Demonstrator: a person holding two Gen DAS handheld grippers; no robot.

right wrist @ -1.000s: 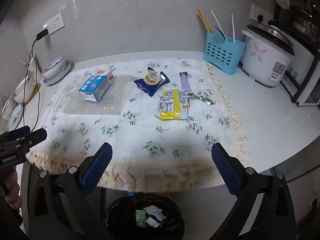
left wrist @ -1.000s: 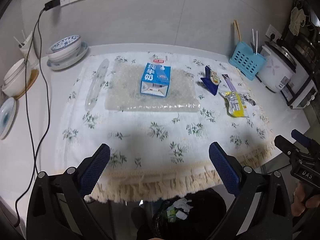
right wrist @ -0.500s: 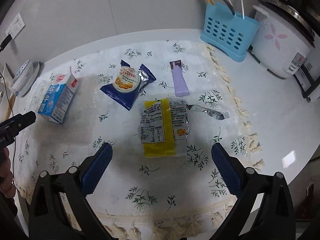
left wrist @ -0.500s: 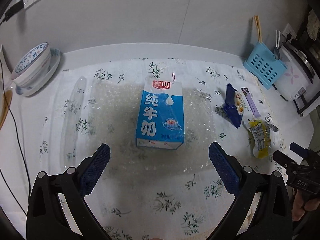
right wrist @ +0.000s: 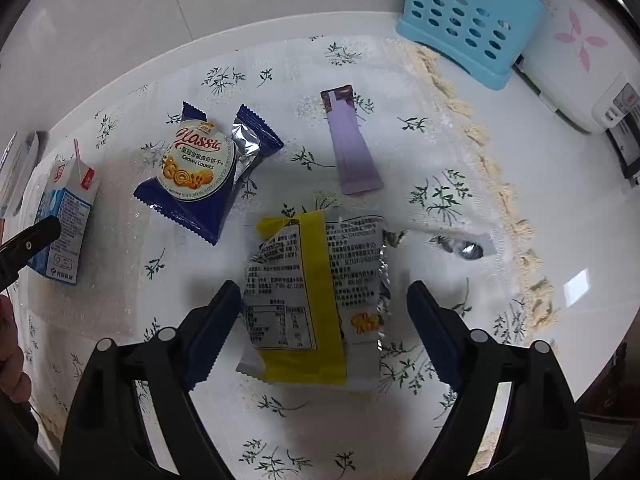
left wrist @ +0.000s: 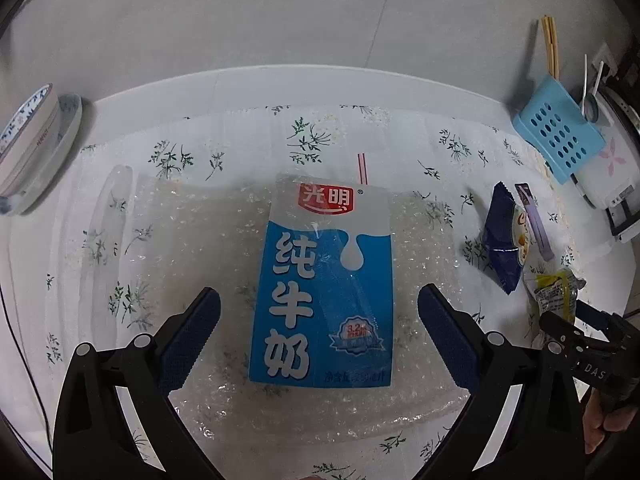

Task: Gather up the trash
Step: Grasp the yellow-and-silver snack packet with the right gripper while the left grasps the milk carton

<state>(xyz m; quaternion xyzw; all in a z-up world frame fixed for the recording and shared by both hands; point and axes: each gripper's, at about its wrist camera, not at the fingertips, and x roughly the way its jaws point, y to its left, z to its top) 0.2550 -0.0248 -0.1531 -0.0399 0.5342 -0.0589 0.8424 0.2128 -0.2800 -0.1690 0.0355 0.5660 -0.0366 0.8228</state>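
Observation:
A blue and white milk carton lies flat on a sheet of bubble wrap. My left gripper is open, its fingers on either side of the carton's lower half. A yellow and silver snack wrapper lies on the floral tablecloth. My right gripper is open, straddling the wrapper. A dark blue cookie packet, a purple sachet and a torn foil strip lie beyond it. The carton also shows at the left of the right wrist view.
A light blue utensil basket and a white rice cooker stand at the back right. Stacked bowls sit at the far left. The tablecloth's fringed edge runs along the right.
Both grippers have moved forward and down over the table. The left one now brackets the milk carton, the right one the yellow wrapper. The bin below the table edge has left view.

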